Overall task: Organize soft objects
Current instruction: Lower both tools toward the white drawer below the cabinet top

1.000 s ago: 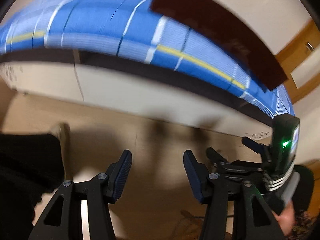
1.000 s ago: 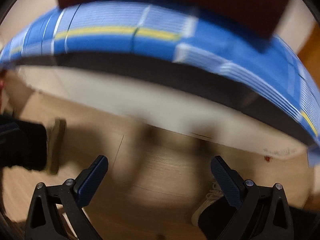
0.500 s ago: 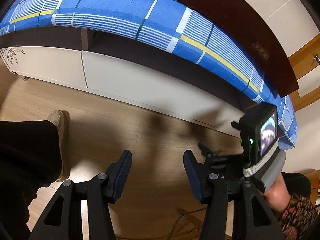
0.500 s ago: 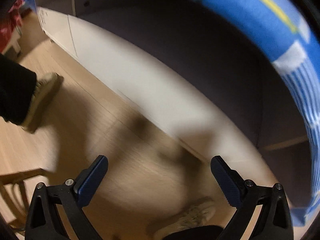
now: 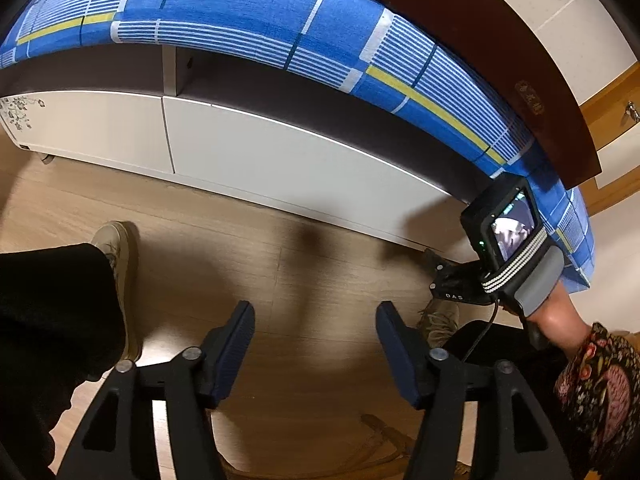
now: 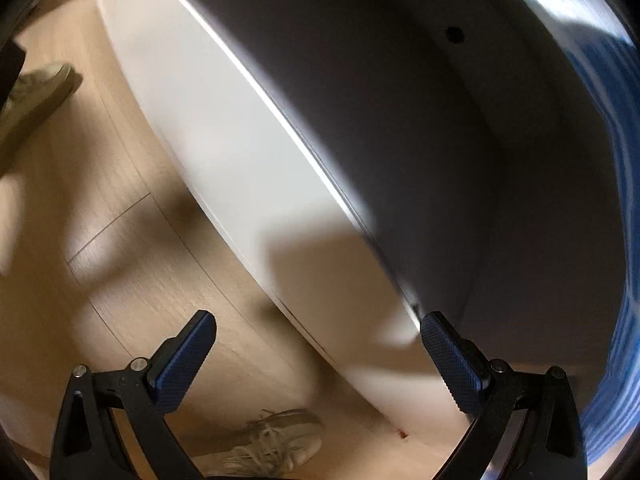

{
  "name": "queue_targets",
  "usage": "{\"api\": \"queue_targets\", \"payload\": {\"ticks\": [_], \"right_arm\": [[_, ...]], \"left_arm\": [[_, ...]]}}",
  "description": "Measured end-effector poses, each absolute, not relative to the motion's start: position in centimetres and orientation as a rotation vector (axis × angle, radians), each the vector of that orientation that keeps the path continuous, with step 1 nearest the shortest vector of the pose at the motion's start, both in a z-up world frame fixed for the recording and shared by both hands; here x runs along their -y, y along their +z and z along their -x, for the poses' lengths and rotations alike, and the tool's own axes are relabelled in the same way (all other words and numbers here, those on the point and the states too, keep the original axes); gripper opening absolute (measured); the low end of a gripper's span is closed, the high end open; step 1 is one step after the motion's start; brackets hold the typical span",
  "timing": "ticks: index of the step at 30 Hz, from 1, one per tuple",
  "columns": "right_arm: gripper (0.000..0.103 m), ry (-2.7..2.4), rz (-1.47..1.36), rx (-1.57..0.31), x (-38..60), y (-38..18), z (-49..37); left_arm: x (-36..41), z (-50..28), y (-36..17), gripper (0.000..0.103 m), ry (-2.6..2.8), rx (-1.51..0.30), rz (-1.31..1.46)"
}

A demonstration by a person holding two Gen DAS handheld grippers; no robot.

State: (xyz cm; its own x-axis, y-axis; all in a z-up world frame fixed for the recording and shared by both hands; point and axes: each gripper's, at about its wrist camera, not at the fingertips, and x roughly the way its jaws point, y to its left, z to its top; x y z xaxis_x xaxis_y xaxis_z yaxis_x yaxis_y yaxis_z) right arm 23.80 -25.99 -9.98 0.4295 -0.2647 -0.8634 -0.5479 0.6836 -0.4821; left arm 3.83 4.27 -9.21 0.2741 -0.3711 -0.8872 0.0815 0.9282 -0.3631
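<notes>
My left gripper (image 5: 315,330) points down at the wooden floor (image 5: 280,264), its blue-padded fingers (image 5: 234,344) opening with nothing between them. My right gripper (image 6: 318,344) has its fingers (image 6: 188,354) spread wide and empty, over the floor beside the bed base (image 6: 224,160). The only soft thing in sight is the bed cover (image 5: 248,12), lying smooth across the bed above the white drawer fronts (image 5: 280,160): bright blue cloth, checked with thin white stripes, dark lines and a yellow band. It ends against a dark brown headboard (image 5: 500,64). In the left view my right hand (image 5: 556,316) grips its tool near the cover's edge, a patterned sleeve (image 5: 600,384) behind it. My pale shoes (image 5: 120,272) stand on the floor.
</notes>
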Motion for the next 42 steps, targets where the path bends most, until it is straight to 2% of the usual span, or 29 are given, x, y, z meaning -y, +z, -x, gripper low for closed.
{"api": "queue_targets", "payload": {"ticks": [9,15,17,19,29,37,42], "right_arm": [[0.103,0.245,0.957,-1.149,25.3,-12.0,-24.0],[0.103,0.249,1.029,-1.136,24.7,-12.4,-23.4],[0.103,0.251,1.023,-1.136,24.7,-11.6,-23.6],[0.103,0.251,1.011,-1.136,24.7,-11.5,-23.6],[0.103,0.266,0.986,-1.113,25.0,-11.2,-22.7],[0.103,0.265,0.945,-1.112,25.8,-10.7,-22.7],[0.103,0.262,0.937,-1.108,25.8,-10.2,-22.7]], "left_arm": [[-2.7,-4.3,-8.8,0.07,-0.37,-1.283,0.169],[-0.7,-6.4,-8.2,0.074,-0.396,-1.255,-0.067],[-0.3,-7.3,-8.4,0.082,-0.39,-1.25,-0.151],[0.1,-8.3,-8.7,0.085,-0.395,-1.229,-0.237],[2.5,-13.0,-11.9,0.085,-0.49,-1.156,-0.725],[4.0,-16.3,-14.2,0.086,-0.537,-1.07,-0.889],[4.0,-17.8,-15.9,0.086,-0.556,-1.095,-0.926]]}}
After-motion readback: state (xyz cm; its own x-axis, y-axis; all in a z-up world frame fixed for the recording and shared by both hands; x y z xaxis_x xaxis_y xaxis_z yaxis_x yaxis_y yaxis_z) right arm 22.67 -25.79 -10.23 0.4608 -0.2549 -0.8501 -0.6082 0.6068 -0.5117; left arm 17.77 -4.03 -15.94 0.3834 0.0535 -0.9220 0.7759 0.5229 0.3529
